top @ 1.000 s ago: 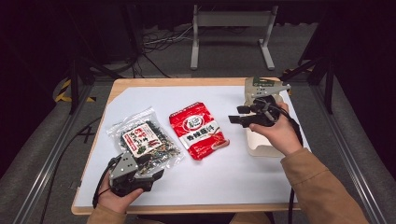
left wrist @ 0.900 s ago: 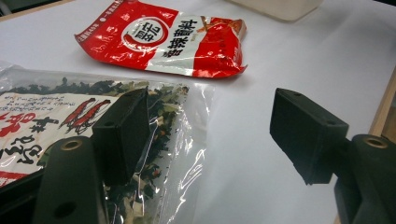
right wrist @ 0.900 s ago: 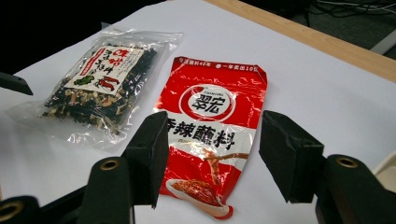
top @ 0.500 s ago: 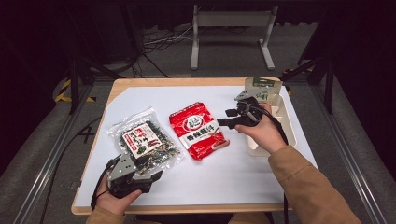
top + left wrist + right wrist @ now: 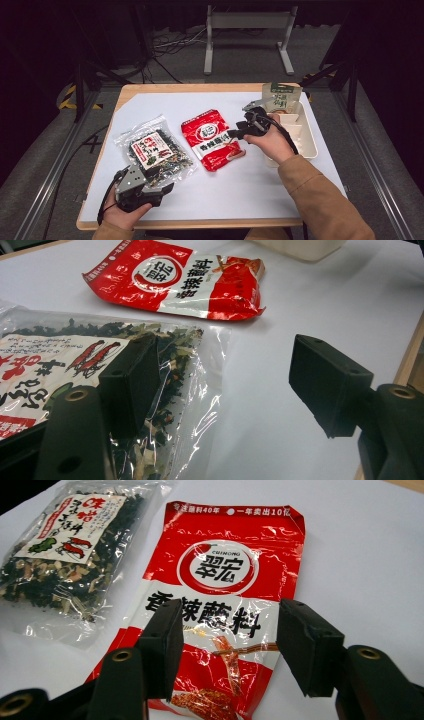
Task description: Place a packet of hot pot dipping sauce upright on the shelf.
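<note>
A red seasoning pouch (image 5: 212, 140) lies flat at the table's middle. To its left lies a clear bag of dried greens (image 5: 157, 150). My right gripper (image 5: 239, 128) hovers low over the red pouch's right end. In the right gripper view its jaws (image 5: 230, 630) straddle the red pouch (image 5: 225, 570); they have just been closing but stand apart, with no pad pressing on it. My left gripper (image 5: 161, 181) rests open at the clear bag's near corner. In the left gripper view (image 5: 225, 375) one jaw sits over the clear bag (image 5: 50, 360) and the other over bare table.
A cream tray (image 5: 305, 145) stands at the table's right, with a green pouch (image 5: 281, 97) propped at its far end. The table's wooden edge (image 5: 200, 223) runs close behind my left hand. White tabletop lies open in front of the red pouch.
My right hand has moved left and down from above the tray to the red pouch's right end. Its jaws have narrowed slightly. The left gripper has stayed put.
</note>
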Demonstrator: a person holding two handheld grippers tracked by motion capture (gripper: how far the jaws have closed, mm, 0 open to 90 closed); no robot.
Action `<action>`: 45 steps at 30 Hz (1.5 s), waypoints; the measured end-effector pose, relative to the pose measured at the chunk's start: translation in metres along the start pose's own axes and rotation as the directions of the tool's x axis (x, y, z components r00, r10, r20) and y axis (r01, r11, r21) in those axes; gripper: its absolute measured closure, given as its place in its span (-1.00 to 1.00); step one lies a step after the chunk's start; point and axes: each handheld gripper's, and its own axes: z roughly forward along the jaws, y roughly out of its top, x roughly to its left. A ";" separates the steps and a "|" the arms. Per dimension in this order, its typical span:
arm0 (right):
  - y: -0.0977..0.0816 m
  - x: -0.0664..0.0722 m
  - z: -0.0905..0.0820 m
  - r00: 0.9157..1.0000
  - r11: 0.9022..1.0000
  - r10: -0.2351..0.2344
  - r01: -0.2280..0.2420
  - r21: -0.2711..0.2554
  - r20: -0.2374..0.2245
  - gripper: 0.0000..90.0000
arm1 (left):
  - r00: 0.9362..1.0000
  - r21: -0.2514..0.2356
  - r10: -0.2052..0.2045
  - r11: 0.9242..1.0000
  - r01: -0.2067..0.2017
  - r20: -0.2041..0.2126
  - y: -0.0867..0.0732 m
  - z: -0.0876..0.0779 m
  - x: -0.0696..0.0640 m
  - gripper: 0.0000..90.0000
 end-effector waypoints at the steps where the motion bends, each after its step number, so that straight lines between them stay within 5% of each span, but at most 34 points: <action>1: -0.001 -0.001 0.002 1.000 1.000 0.003 -0.003 0.010 0.000 0.04 | 1.000 0.000 0.002 1.000 -0.002 0.001 0.000 0.000 0.000 -0.34; 12: -0.011 -0.006 0.031 0.997 0.994 0.070 -0.071 0.088 0.012 0.02 | 1.000 0.000 0.004 1.000 -0.004 0.005 0.000 0.000 0.000 -0.34; 23: -0.016 -0.012 0.051 0.990 0.980 0.125 -0.134 0.144 0.072 -0.14 | 1.000 0.001 0.009 1.000 -0.009 0.007 0.000 0.001 0.000 -0.34; 32: -0.018 -0.015 0.062 0.987 0.975 0.136 -0.148 0.163 0.087 -0.18 | 1.000 0.003 0.010 1.000 -0.010 0.007 0.000 0.001 0.000 -0.34; 41: -0.017 -0.016 0.062 0.990 0.966 0.126 -0.138 0.218 0.067 0.07 | 1.000 0.013 0.013 1.000 -0.013 0.008 0.000 0.003 -0.001 -0.34; 45: -0.016 -0.011 0.063 0.994 0.971 0.077 -0.091 0.220 0.072 0.21 | 1.000 0.013 0.019 1.000 -0.019 0.008 0.000 0.004 -0.002 -0.34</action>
